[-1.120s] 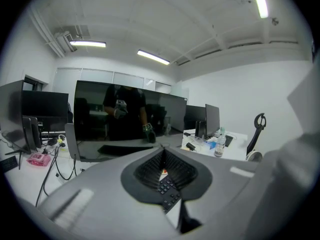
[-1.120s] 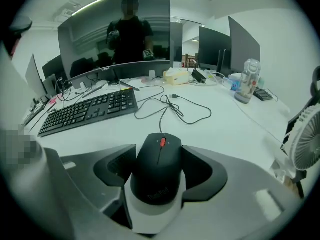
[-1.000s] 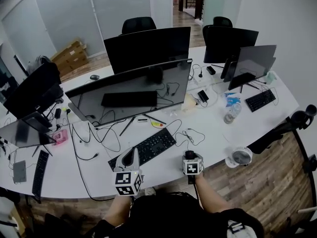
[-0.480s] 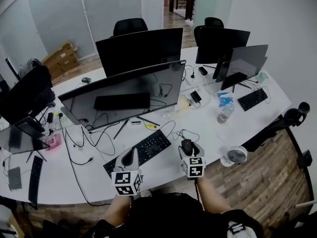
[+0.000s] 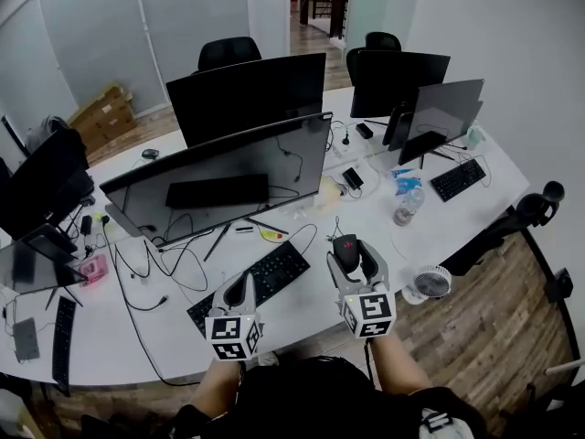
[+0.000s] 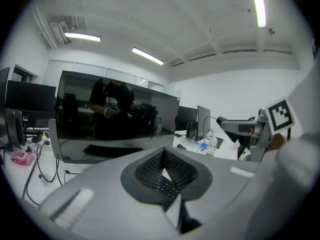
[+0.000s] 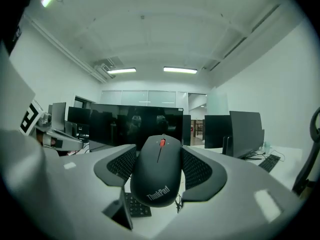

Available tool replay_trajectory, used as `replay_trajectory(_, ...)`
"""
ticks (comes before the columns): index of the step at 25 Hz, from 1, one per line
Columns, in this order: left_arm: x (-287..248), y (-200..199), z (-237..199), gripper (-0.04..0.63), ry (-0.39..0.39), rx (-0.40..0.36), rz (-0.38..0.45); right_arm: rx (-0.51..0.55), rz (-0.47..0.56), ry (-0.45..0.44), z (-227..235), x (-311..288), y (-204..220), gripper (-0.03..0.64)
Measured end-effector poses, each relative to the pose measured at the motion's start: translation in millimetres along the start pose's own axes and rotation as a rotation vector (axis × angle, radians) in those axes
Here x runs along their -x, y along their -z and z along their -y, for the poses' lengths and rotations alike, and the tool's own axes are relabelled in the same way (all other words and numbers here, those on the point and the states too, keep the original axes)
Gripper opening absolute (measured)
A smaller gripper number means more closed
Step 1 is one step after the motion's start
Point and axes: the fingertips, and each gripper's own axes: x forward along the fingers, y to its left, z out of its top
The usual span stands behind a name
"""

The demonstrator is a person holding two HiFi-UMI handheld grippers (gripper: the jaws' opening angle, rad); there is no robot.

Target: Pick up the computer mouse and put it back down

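A black computer mouse [image 5: 345, 244] with a red scroll wheel is held above the white desk [image 5: 306, 311], right of the black keyboard [image 5: 251, 280]. My right gripper [image 5: 352, 252] is shut on it, one pad on each side. In the right gripper view the mouse [image 7: 159, 171] fills the space between the pads of the right gripper [image 7: 159, 160], with its rear end towards the camera. My left gripper [image 5: 242, 283] hovers over the keyboard's near edge. In the left gripper view the left gripper [image 6: 164, 171] has its jaws together with nothing between them.
A wide dark monitor [image 5: 219, 176] stands behind the keyboard, with more monitors [image 5: 247, 94] beyond it. Loose cables [image 5: 155, 265] lie at the left. A small white fan [image 5: 431, 282] and a water bottle [image 5: 405, 207] stand to the right. The desk's near edge runs just below the grippers.
The right gripper has come up off the desk with the mouse in it and moved a little forward. The left gripper has stayed over the keyboard.
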Motion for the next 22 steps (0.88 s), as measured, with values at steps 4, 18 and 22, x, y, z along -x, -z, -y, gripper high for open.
replay_trajectory(4,1.1,-0.9,-0.9,0.054,0.001,-0.003,0.002,0.014,0.033,-0.014,-7.3,6.1,-15.6,0.275)
replay_trajectory(18,7.2,5.4,-8.7,0.054,-0.027,-0.003,-0.014,-0.018,-0.038,-0.056,-13.8,-5.5,17.8,0.275)
replay_trajectory(22,10.5,6.5,-14.7,0.054,-0.049,-0.001,-0.018,-0.010,-0.148,-0.070,-14.8,-18.0,71.4,0.275)
